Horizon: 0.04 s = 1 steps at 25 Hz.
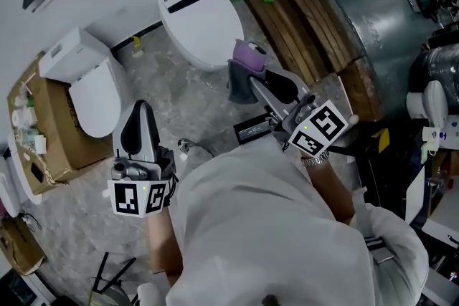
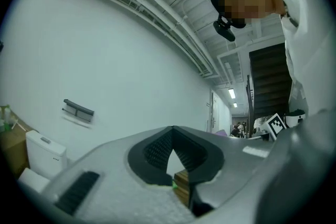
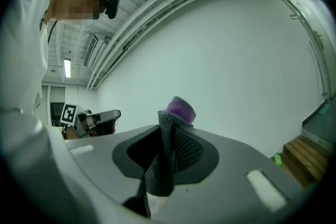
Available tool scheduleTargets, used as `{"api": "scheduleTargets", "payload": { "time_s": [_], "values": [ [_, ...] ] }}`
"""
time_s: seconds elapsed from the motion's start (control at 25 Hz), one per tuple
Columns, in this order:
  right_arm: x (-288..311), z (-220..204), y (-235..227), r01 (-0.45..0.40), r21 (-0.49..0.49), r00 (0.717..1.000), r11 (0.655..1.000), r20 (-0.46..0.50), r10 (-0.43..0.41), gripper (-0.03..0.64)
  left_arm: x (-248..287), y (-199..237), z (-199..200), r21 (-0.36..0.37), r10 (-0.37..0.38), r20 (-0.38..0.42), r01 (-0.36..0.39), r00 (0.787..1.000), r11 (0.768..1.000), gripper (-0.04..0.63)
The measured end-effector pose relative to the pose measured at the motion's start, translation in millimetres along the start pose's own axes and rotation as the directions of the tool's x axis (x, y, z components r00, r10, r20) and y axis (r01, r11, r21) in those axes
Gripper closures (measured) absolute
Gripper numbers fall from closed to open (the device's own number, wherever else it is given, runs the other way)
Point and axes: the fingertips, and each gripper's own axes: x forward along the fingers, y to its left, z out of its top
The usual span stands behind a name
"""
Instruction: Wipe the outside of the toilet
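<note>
A big grey metal drum (image 1: pixel 380 25) filled the right side of the head view, with a stack of wooden planks (image 1: pixel 315 25) leaning against it. The mottled grey floor (image 1: pixel 193 111) spread out below them. The toilet (image 1: pixel 201 21), white with its lid down, stood against the far wall at the top centre. A second toilet (image 1: pixel 90 86) with a boxy tank stood well to its left, just beside an open cardboard box (image 1: pixel 50 132). The left tongs (image 1: pixel 141 110) hung over bare floor between the two toilets, and the left gripper view showed their tips pressed together with nothing between them. The right tongs (image 1: pixel 249 81) pointed toward the lidded toilet's near right edge and were clamped on a grey and purple cloth (image 1: pixel 244 62). The cloth hung just beside that edge, and whether it touched could not be told.
</note>
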Motion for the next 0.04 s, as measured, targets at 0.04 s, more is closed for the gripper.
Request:
{"api": "scheduleTargets", "payload": {
  "time_s": [0.04],
  "values": [
    [-16.2,1.0,-11.2,-0.002,0.002,1.000,1.000,0.000,0.002,0.538,7.6,-17.2,-2.6,0.003,0.001,0.004,-0.001,1.000,1.000,0.592]
  ]
}}
